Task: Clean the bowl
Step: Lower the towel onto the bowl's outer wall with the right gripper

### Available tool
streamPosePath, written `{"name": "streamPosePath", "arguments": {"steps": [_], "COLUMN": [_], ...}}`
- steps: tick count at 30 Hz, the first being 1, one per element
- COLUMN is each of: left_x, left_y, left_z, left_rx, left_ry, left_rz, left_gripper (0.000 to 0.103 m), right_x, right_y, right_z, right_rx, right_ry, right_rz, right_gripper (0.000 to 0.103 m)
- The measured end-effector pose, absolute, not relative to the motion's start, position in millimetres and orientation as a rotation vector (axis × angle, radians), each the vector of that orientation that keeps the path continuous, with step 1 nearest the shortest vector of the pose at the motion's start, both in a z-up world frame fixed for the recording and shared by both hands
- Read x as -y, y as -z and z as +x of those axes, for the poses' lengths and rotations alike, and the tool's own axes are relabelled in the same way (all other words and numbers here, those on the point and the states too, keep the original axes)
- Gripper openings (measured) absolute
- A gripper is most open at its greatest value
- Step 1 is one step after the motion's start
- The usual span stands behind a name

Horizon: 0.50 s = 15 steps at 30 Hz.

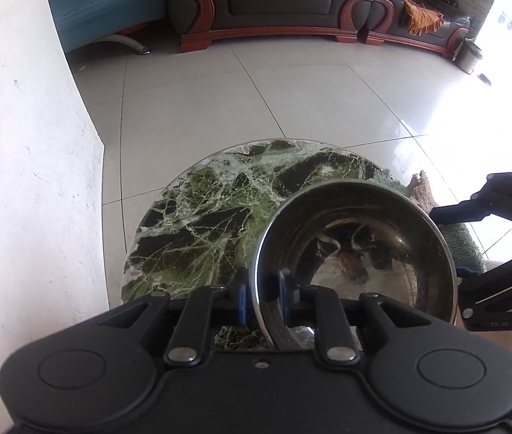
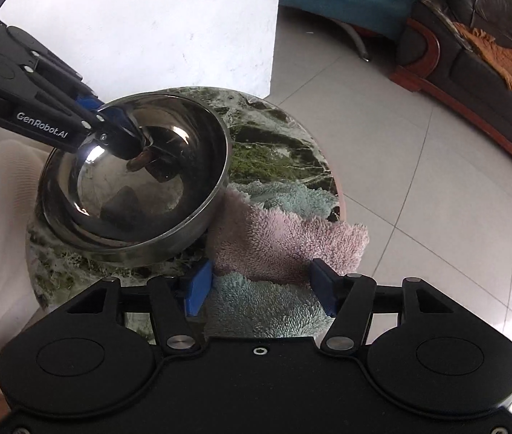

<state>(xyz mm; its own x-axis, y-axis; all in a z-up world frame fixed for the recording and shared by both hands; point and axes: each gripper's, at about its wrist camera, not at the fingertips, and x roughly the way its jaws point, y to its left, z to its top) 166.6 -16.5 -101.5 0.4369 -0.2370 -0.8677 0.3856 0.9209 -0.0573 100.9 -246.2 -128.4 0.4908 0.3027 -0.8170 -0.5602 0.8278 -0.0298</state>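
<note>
Gripper (image 2: 261,287) astride cloth (image 2: 284,242) beside bowl (image 2: 140,177)

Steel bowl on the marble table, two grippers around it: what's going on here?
A person with a handheld gripper in each hand is set to clean a steel bowl on a round green marble table. The left gripper is clamped on the bowl's rim, one finger inside and one outside, and the bowl looks tipped. The right gripper is open, its fingers either side of a pink and pale blue fluffy cloth lying beside the bowl. The cloth is not yet gripped, and nothing is wiping the bowl.
</note>
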Motion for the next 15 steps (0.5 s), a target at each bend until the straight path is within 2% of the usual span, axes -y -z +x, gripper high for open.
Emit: {"name": "streamPosePath", "arguments": {"steps": [5,6,7,9,12,15], "left_x": [16,15,15,15,14,13], "left_y": [102,101,101,101,102,102], "left_z": [166,166,165,164,162,160], "left_rx": [-1.054,-1.054,-1.055,-1.055,-1.056,-1.056], "left_ry": [0.39,0.389,0.389,0.387,0.384,0.384], "left_rz": [0.157,0.157,0.158,0.158,0.161,0.164], "left_gripper": [0.018,0.018,0.018,0.018,0.018,0.018], "right_x": [249,250,252,259,279,298], "right_y": [131,130,128,124,121,113], "right_z": [99,98,99,101,110,111], "right_rx": [-0.896,-0.895,-0.895,-0.907,-0.935,-0.926], "right_ry": [-0.521,-0.512,-0.499,-0.478,-0.467,-0.458], "right_rz": [-0.267,-0.257,-0.24,-0.172,0.04,0.211], "right_gripper": [0.057,0.05,0.038,0.025,0.019,0.019]}}
